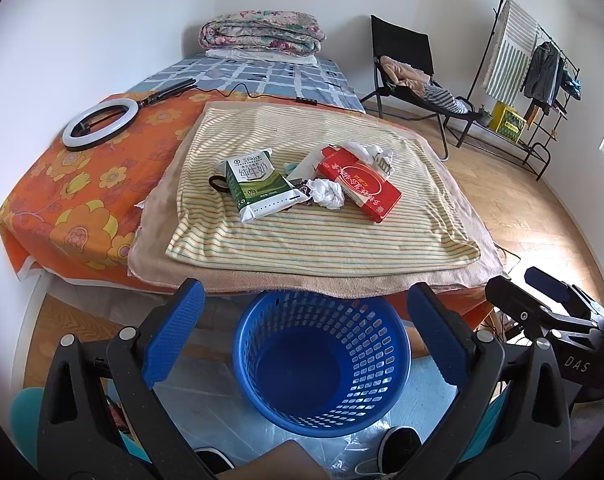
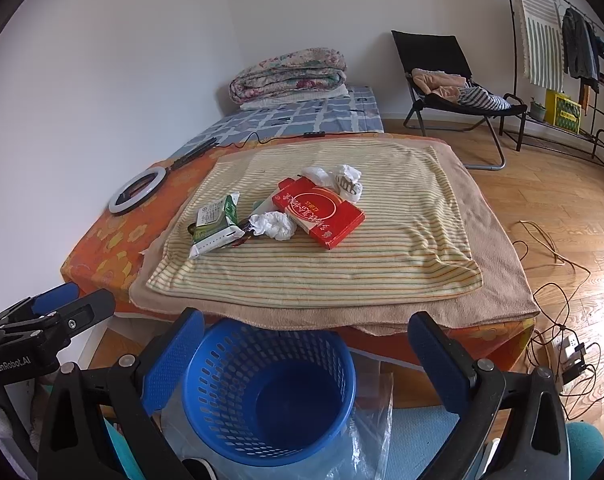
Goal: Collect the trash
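Trash lies on a striped cloth (image 1: 314, 240) on the bed: a green and white milk carton (image 1: 258, 184) (image 2: 216, 226), a red flat box (image 1: 358, 184) (image 2: 320, 212), a crumpled white tissue (image 1: 328, 194) (image 2: 273, 225) and more crumpled paper (image 1: 372, 154) (image 2: 340, 178) behind the box. A blue mesh basket (image 1: 322, 360) (image 2: 268, 392) stands empty on the floor in front of the bed. My left gripper (image 1: 306, 336) is open above the basket. My right gripper (image 2: 306, 360) is open beside it, over the basket's right rim. Both hold nothing.
A ring light (image 1: 100, 120) with its cable lies at the bed's left. A folded quilt (image 1: 262, 34) sits at the far end. A black chair with clothes (image 1: 418, 76) and a clothes rack (image 1: 542, 76) stand at the right. Cables (image 2: 554, 288) run across the wooden floor.
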The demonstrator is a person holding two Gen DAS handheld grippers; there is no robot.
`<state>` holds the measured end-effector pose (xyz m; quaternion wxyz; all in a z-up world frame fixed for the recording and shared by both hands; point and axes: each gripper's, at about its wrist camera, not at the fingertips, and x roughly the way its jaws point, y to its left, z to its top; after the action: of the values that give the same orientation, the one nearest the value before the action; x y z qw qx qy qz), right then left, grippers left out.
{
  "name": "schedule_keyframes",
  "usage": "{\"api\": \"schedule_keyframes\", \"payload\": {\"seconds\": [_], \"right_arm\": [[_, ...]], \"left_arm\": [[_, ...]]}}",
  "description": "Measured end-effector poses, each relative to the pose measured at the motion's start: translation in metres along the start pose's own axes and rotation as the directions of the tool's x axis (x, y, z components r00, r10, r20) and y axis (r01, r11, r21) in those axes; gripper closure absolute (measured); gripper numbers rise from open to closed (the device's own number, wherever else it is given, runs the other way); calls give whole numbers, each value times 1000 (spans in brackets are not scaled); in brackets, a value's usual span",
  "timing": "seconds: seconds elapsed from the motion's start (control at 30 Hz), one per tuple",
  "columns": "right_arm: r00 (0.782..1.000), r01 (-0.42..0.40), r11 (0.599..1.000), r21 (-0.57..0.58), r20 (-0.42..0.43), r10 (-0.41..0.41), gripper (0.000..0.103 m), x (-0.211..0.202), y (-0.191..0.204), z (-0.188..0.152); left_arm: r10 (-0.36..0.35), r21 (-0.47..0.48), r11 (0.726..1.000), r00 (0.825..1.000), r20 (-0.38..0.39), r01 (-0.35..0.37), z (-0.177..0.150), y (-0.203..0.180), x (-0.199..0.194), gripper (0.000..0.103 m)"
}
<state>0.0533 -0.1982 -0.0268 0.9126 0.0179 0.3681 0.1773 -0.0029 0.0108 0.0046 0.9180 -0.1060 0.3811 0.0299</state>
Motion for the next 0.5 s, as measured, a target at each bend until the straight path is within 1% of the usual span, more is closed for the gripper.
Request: {"api": "schedule_keyframes", "payload": {"seconds": [0.5], "right_arm": [[1000,2,1000,-1,-2,-2,0,1,1,-1]], "left_arm": [[1,-1,1000,1000,2,-1,-1,0,0,0]]}}
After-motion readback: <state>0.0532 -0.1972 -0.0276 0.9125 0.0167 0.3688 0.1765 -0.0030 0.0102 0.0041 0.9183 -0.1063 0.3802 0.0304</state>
